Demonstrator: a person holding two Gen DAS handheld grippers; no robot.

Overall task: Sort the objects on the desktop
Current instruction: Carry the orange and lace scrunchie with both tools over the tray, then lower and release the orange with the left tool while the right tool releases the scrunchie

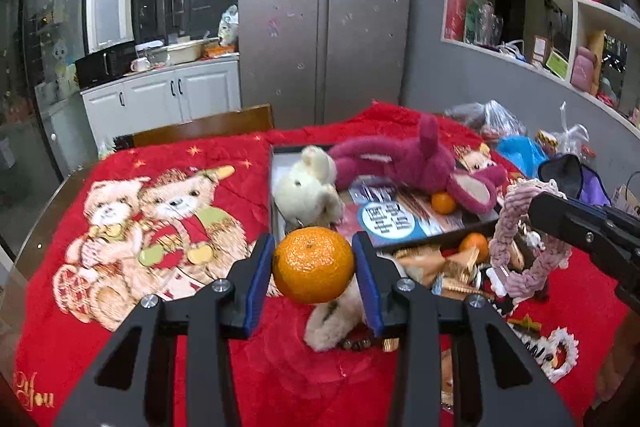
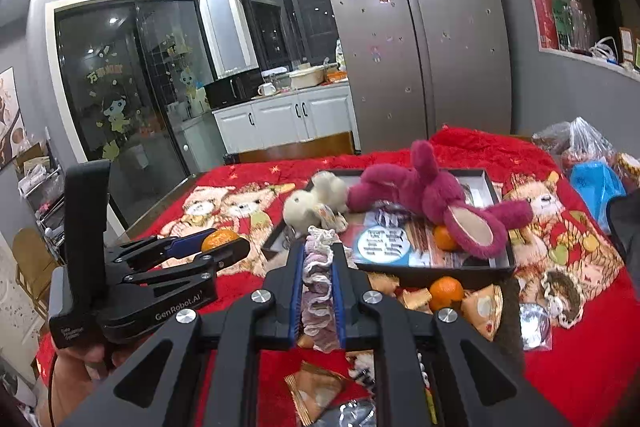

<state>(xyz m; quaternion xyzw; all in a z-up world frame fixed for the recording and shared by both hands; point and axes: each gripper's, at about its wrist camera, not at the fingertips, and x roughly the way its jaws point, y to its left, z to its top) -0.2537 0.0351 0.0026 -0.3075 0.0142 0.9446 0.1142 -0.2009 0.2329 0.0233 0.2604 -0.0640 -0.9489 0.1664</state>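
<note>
Orange and dimpled, a round mandarin (image 1: 314, 264) sits pinched between the blue pads of the left gripper (image 1: 314, 267), held part-open around it above the red plush bear-print blanket (image 1: 160, 227) — while the right gripper (image 2: 319, 287) is clamped fully shut on a pale pink-and-lilac crocheted yarn loop (image 2: 318, 283). Both things look lifted and in carriage, so the step in hand seems to be the sorting move itself. Next, each probably needs a matching place — the mandarin perhaps with the other oranges near the dark shallow box tray (image 1: 460, 231) holding the magenta plush rabbit (image 1: 420, 159) — lowered before the jaws let go.
</note>
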